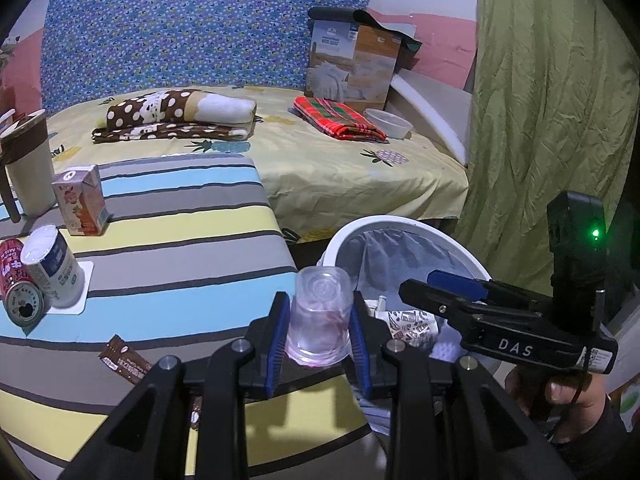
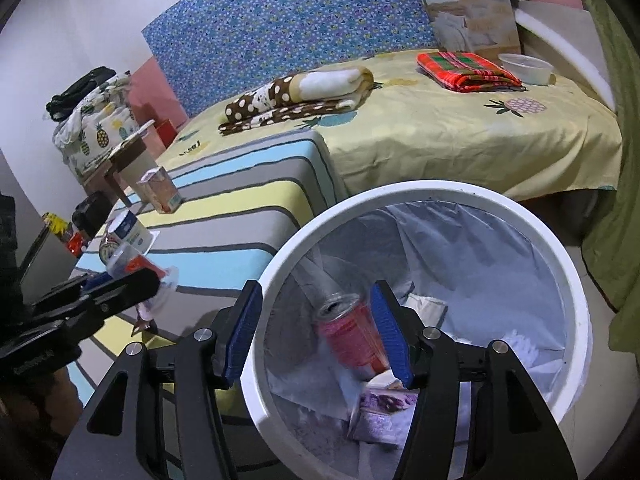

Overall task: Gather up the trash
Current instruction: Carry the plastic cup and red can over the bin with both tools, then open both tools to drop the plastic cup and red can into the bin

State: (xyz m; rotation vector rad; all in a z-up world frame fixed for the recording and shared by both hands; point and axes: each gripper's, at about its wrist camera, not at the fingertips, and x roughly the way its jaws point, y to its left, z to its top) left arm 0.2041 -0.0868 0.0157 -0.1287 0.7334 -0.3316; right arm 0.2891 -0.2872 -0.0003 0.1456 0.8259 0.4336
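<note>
Over the near edge of the striped tabletop (image 1: 180,216), the left gripper (image 1: 319,330) tilts downward with its blue pads pinching a clear plastic cup (image 1: 319,316) held upside down, just left of the white trash bin (image 1: 400,228). To its right, the right gripper (image 2: 318,334) angles down over the bin's mouth with its jaws spread, a red can (image 2: 350,338) lying blurred between them without either pad pressing on it, above paper scraps in the liner. Farther left on the table remain a red can on its side (image 1: 18,288), a white can (image 1: 52,272) and a juice carton (image 1: 80,200).
</note>
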